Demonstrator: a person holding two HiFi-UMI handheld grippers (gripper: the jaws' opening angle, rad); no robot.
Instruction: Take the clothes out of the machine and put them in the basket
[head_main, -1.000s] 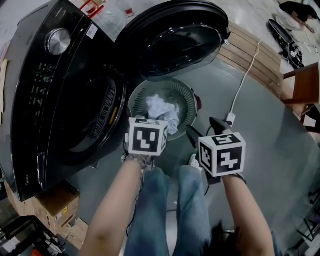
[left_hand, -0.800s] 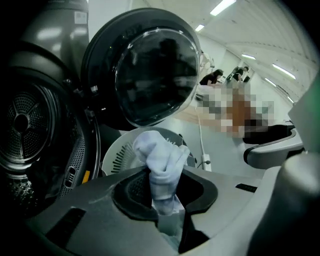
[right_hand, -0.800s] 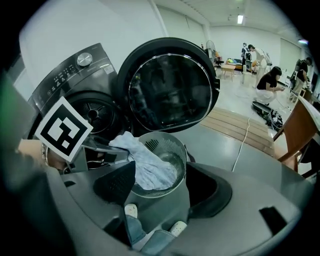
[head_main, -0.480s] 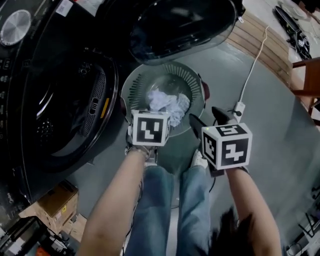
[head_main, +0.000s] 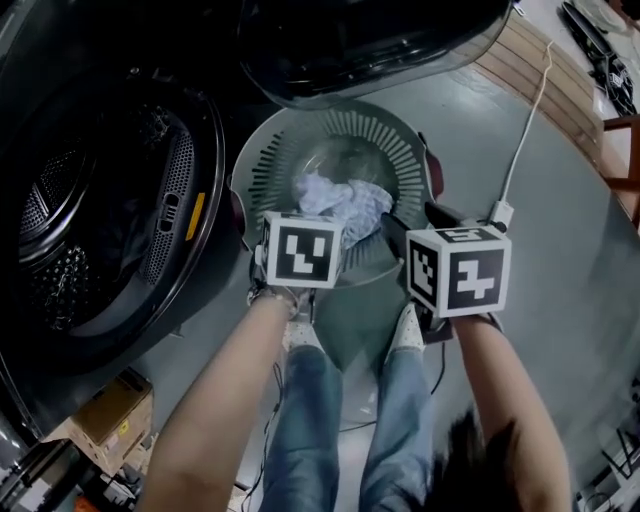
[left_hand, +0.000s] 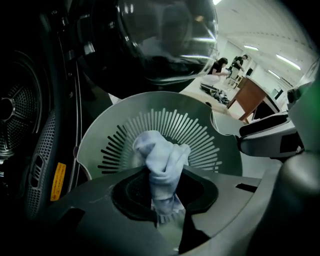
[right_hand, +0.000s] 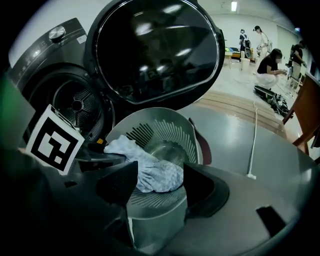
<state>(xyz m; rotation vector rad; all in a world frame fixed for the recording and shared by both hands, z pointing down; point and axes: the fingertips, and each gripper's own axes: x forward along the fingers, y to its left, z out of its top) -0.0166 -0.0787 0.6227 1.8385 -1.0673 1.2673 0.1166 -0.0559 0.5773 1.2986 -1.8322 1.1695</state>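
1. The left gripper (left_hand: 164, 205) is clenching a pale cloth (left_hand: 161, 160) between its jaws.
2. The cloth is trailing down into the basket (head_main: 390, 140).
3. The right gripper (right_hand: 159, 176) is hovering above the basket, released. Its jaws have just been closing, pinching nothing.
4. The basket is standing beside the open machine (head_main: 90, 220), under its door (head_main: 380, 40).

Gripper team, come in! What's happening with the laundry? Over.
Left gripper shut on pale cloth, draped into grey basket. Right gripper open, jaws just closing, cloth's end between, unpinched. Nothing in the way.
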